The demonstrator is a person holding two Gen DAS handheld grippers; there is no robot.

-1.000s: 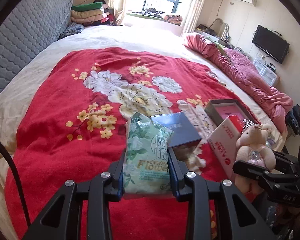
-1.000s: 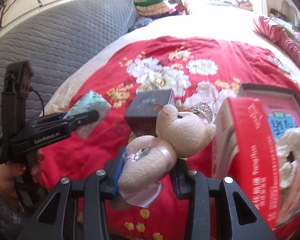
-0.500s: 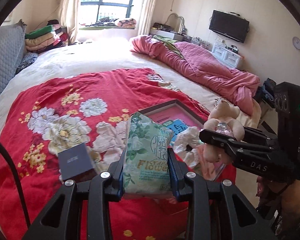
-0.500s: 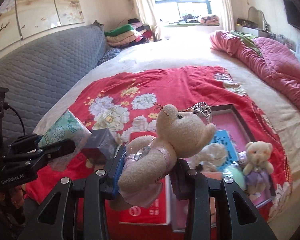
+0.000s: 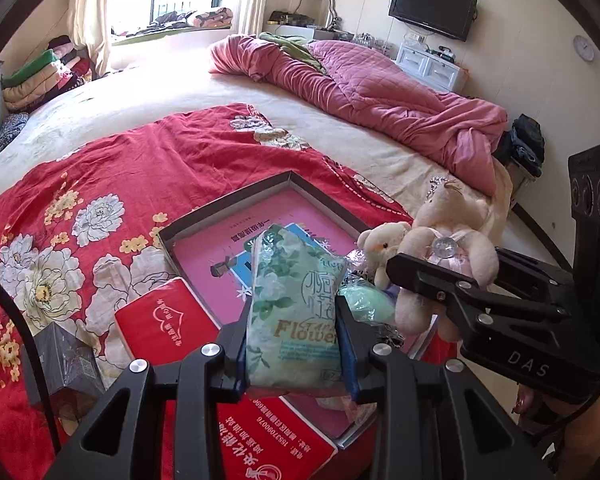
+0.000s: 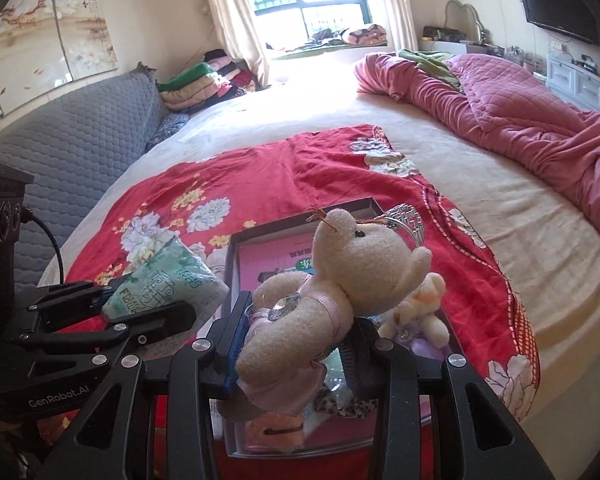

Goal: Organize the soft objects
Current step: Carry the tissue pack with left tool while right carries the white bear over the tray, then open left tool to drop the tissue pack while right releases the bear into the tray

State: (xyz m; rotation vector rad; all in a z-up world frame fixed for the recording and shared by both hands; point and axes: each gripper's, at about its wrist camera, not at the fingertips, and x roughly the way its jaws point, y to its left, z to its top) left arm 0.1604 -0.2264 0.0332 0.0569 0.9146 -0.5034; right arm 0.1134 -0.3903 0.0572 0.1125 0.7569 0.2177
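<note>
My left gripper (image 5: 296,340) is shut on a green flowered tissue pack (image 5: 296,300) and holds it above the near end of a shallow grey tray with a pink bottom (image 5: 220,216). My right gripper (image 6: 292,344) is shut on a cream teddy bear in a pink dress with a small crown (image 6: 340,272), held above the same tray (image 6: 236,252). The bear also shows in the left wrist view (image 5: 448,240), and the tissue pack in the right wrist view (image 6: 168,284). A smaller cream bear (image 6: 420,312) and a pale green soft thing (image 5: 368,304) lie in the tray.
A red box (image 5: 168,328) and a dark grey box (image 5: 60,356) lie on the red flowered blanket (image 5: 120,168) left of the tray. A pink quilt (image 5: 380,96) is heaped at the bed's far right. A grey padded headboard (image 6: 80,140) stands at left.
Both grippers have swung right and come over the tray, each still holding its object. The grey box and red box now lie to the left of the left gripper.
</note>
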